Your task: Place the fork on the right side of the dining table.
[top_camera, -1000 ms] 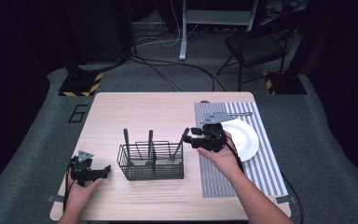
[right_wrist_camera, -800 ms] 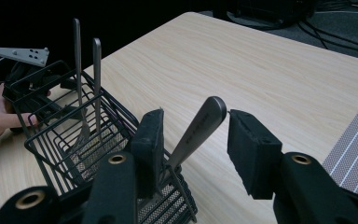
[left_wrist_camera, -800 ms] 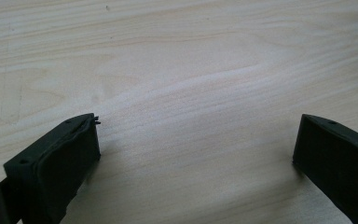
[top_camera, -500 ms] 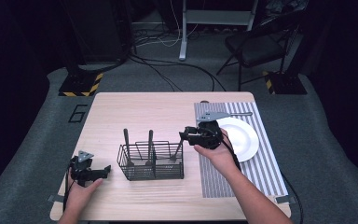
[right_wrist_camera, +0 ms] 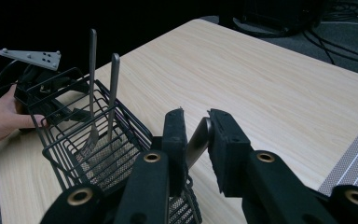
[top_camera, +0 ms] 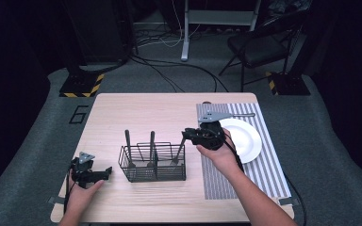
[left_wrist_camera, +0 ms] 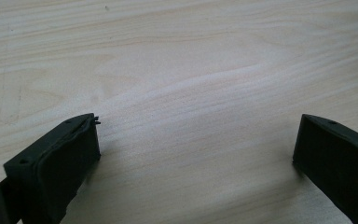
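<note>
The high view looks forward and down from above the near edge of the pale wooden table, taking in its whole top from a distance. The left gripper view sits very close to the bare wood, facing down. The right gripper view looks low across the table towards the black wire cutlery basket, which the high view shares.

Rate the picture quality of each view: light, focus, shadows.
High view: the table is evenly lit, the surroundings fall to near black, the picture is a little soft. Left gripper view: bright wood grain, with soft shadows beside the fingers. Right gripper view: near fingers blurred, wire basket sharper, background dark.
</note>
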Tool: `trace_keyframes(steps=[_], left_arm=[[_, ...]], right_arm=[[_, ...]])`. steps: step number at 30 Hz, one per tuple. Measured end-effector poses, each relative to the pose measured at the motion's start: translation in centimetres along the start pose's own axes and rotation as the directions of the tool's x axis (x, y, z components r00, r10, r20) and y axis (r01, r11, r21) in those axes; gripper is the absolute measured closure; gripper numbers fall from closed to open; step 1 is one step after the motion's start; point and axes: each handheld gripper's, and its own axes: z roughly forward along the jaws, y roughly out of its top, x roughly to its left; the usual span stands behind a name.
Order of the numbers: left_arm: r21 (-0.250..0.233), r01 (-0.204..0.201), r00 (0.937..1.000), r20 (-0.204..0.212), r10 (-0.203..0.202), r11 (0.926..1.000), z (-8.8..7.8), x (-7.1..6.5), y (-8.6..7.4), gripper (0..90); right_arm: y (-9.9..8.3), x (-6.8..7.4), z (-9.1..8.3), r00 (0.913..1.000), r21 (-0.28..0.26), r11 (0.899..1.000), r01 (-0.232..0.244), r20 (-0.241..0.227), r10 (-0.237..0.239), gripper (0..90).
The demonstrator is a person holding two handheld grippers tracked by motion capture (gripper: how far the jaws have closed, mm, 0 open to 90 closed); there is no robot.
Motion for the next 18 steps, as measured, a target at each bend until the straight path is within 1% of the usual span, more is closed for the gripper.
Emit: trace_keyframes(steps=[5, 9, 14, 18], left_arm=[[0.000, 0.000, 1.0000, 0.000, 0.000, 1.0000, 0.0, 0.0, 0.0, 0.1], [0.000, 0.000, 1.0000, 0.000, 0.000, 1.0000, 0.0, 0.0, 0.0, 0.1], [0.000, 0.000, 1.0000, 0.000, 0.000, 1.0000, 0.0, 0.0, 0.0, 0.1], [0.000, 0.000, 1.0000, 0.000, 0.000, 1.0000, 0.0, 0.0, 0.0, 0.1]], right_arm=[[0.2, 0.4, -0.2, 0.9998, -0.003, 1.000, 0.016, -0.012, -0.016, 80.4], [0.4, 0.7, -0.2, 0.9996, -0.005, 1.000, 0.015, -0.026, -0.015, 83.1], [0.7, 1.2, -0.2, 0.9984, -0.004, 1.000, 0.004, -0.057, -0.005, 85.2], [0.9, 1.7, -0.2, 0.9958, -0.005, 1.000, 0.000, -0.092, -0.001, 86.7]])
